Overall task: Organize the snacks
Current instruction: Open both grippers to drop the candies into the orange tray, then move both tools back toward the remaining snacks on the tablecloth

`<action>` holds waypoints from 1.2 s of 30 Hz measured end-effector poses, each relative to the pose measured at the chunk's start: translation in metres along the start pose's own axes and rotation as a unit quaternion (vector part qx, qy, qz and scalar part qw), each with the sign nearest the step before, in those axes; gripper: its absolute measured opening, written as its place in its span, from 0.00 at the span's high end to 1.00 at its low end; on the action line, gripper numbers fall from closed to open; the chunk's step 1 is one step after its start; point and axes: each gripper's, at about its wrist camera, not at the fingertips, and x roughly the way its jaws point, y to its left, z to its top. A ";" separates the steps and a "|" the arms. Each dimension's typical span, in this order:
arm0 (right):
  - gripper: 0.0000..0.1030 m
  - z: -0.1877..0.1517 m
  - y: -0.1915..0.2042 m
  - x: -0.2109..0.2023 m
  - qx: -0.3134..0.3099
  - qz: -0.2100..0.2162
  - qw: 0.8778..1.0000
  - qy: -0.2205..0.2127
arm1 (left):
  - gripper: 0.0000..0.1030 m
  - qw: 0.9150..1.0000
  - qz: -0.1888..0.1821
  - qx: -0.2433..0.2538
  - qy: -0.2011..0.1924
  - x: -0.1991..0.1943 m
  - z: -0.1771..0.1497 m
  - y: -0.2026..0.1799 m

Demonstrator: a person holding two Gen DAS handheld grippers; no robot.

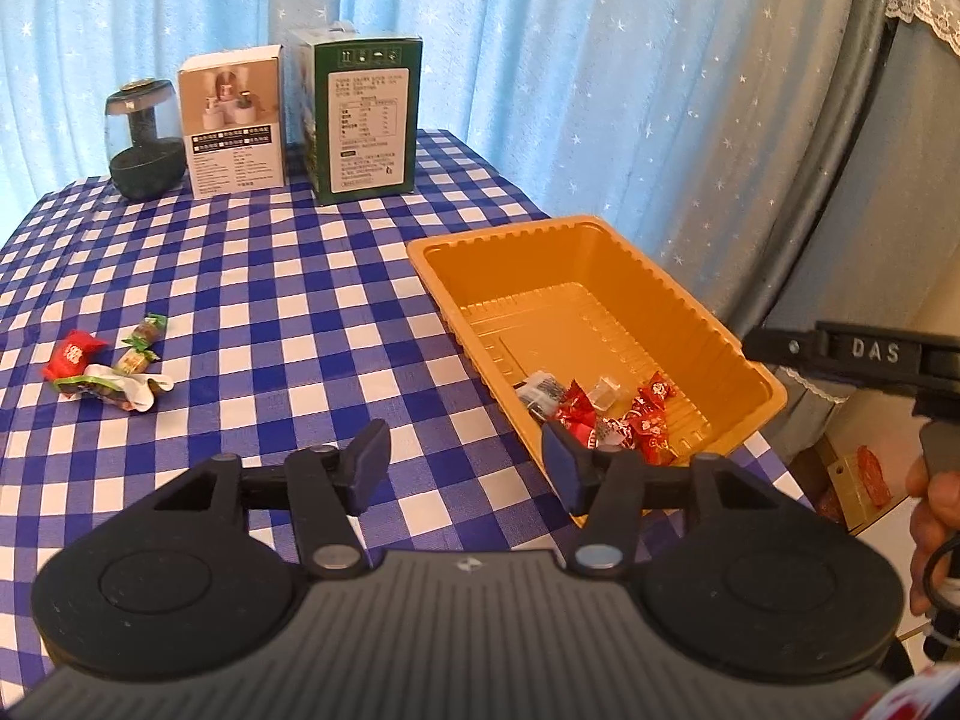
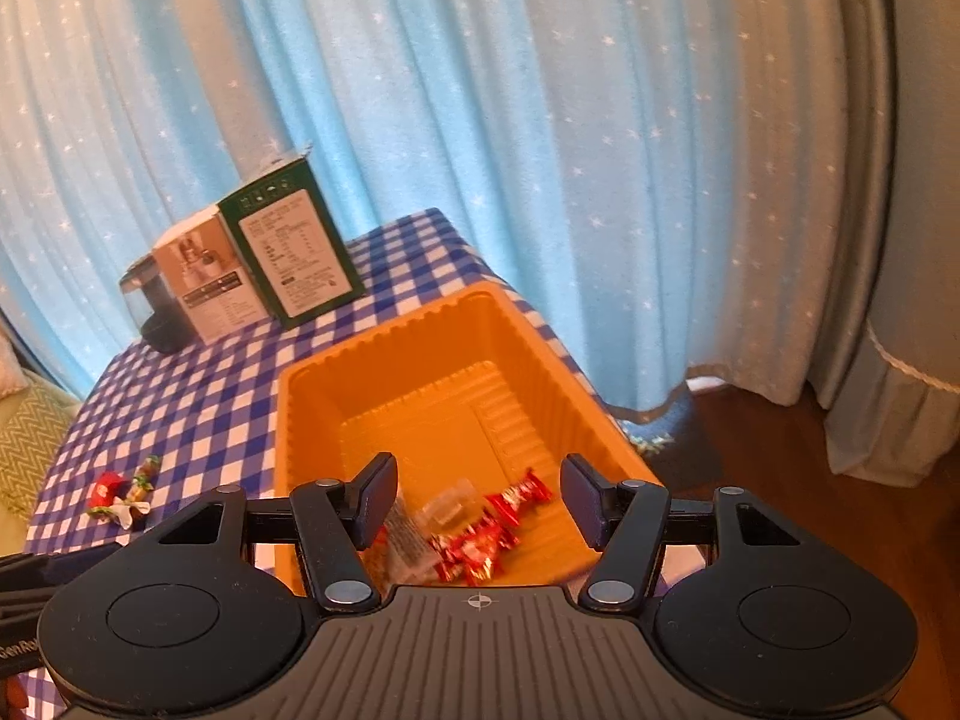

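An orange plastic tray (image 1: 708, 312) sits at the table's right edge and holds several red-wrapped candies (image 1: 651, 420) and a clear wrapper. It also shows in the right wrist view (image 2: 312, 420), with the candies (image 2: 480, 540) near its front. A small pile of loose candies (image 1: 114, 366) lies on the checked cloth at left, a red one (image 1: 73, 353) and green ones; it appears in the right wrist view (image 2: 123, 492). My left gripper (image 1: 468, 462) is open and empty above the cloth by the tray's near corner. My right gripper (image 2: 480, 504) is open and empty above the tray.
A green box (image 1: 366, 120), a white box (image 1: 234, 126) and a dark glass jar (image 1: 144, 144) stand at the table's back. A blue starred curtain (image 1: 600, 60) hangs behind. The table's right edge drops to a wooden floor (image 2: 810, 510).
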 end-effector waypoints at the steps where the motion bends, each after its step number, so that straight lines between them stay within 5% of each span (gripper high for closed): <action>1: 0.41 -0.002 0.001 -0.003 -0.001 0.000 1.000 0.001 | 0.48 1.000 0.001 0.001 -0.001 -0.003 -0.001 0.000; 16: 0.41 -0.026 0.041 -0.044 -0.030 0.023 0.999 0.007 | 0.28 0.999 0.023 -0.005 -0.027 -0.058 -0.016 0.023; 36: 0.40 -0.045 0.103 -0.044 -0.081 0.068 0.994 0.024 | 0.21 0.995 0.076 -0.049 -0.043 -0.116 -0.039 0.086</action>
